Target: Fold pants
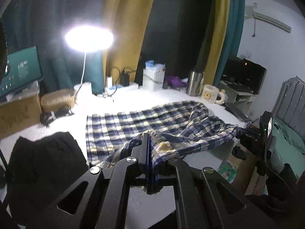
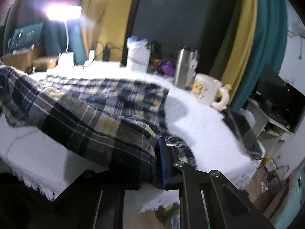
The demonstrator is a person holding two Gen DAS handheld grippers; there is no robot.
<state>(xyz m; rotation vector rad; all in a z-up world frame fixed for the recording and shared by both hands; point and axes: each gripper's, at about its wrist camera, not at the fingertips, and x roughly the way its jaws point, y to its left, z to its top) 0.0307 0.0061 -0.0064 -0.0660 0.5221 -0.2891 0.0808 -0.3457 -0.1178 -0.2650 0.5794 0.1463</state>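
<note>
Pants gripped at two points over the table edge

Table (image 1: 133,103), covered in white cloth, carries the work. It is crowded along its far side: a lamp (image 1: 89,38), a white basket (image 1: 153,79), a steel flask (image 1: 194,83) and a mug (image 1: 210,93) stand well apart from the garment. A dark garment (image 1: 47,158) lies on the near left corner, just beside the checked cloth.

Pants (image 1: 137,122), in blue, white and yellow checks, lie spread across the middle of the table. The far portion is flat; the near edge is raised and bunched, and one part trails off the table's right side.

Left gripper (image 1: 147,147) is closed, with a bunch of the near edge pinched between its jaws. Right gripper (image 2: 162,152) has its jaws drawn in on a thick fold of the same cloth near the table's front edge; only one blue pad is visible, the other being hidden under fabric, so the grip reads as firm but not fully confirmed.

Handling, as judged: the cloth is light, thin and wholly limp, draping and creasing wherever unsupported. It will not hold a line by itself, so both holds should sit on a hem or waistband, well apart, with the span kept taut. Bunched grips risk trapping extra layers and spoiling the fold. Breakage is no concern; the mug sits nearest any sweeping cloth.
</note>
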